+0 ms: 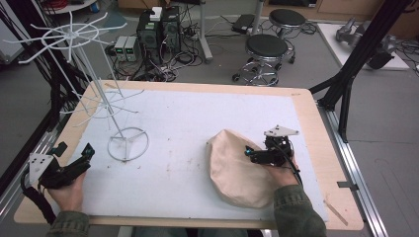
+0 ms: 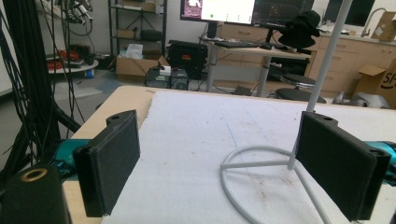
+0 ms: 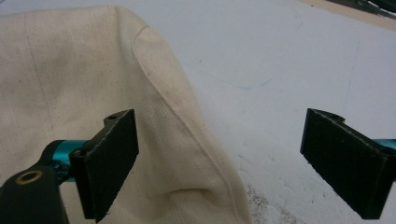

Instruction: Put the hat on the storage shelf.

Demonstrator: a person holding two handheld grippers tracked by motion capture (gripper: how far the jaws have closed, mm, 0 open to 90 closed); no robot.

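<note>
Right claw (image 1: pixel 253 153): jaws spread wide, empty, poised over the edge of the cream cloth hat (image 1: pixel 237 168), whose brim fold runs between and below its jaws; likely lined up for a pinch. The hand comes in low from the tabletop's (image 1: pixel 197 118) near edge. Left claw (image 1: pixel 81 157): wide, empty, resting low; white wire rack (image 1: pixel 127 143) stands just ahead, its ring base between the jaws' line of sight.

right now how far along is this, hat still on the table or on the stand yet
Nothing looks done: the cream hat lies on the table, the white rack bare. In hand: the right gripper is open astride the hat's edge. Left: gripping, lifting and probably hanging it; the left gripper is open near the rack's base.
</note>
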